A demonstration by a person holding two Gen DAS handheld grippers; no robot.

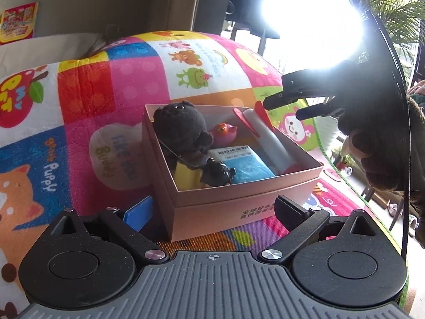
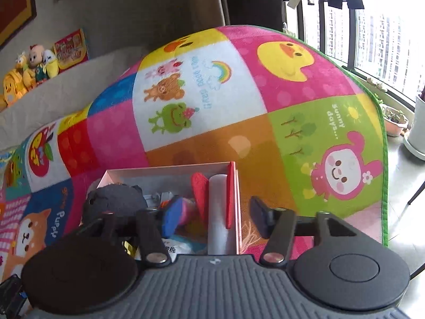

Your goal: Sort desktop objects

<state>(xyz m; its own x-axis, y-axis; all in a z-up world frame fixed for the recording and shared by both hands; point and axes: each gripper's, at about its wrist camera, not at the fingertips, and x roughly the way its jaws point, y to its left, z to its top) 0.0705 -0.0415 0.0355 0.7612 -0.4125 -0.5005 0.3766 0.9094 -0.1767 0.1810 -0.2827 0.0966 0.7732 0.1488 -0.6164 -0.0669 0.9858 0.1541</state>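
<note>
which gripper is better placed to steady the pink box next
Left. The left gripper is open, straddling the near corner of the pink box. The right gripper, open and empty, hangs above the box's far side, by the white tube.

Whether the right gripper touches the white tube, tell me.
Apart: right wrist view shows clear gaps between the white tube and both right gripper fingers.

the pink box looked like matt cardboard, smooth-sided. the dark plush toy inside was fuzzy cloth; the blue packet had a crinkly, slightly glossy wrap, perhaps plastic. the patchwork mat was soft, quilted fabric. the left gripper was matt black plastic with shiny metal rivets.
</note>
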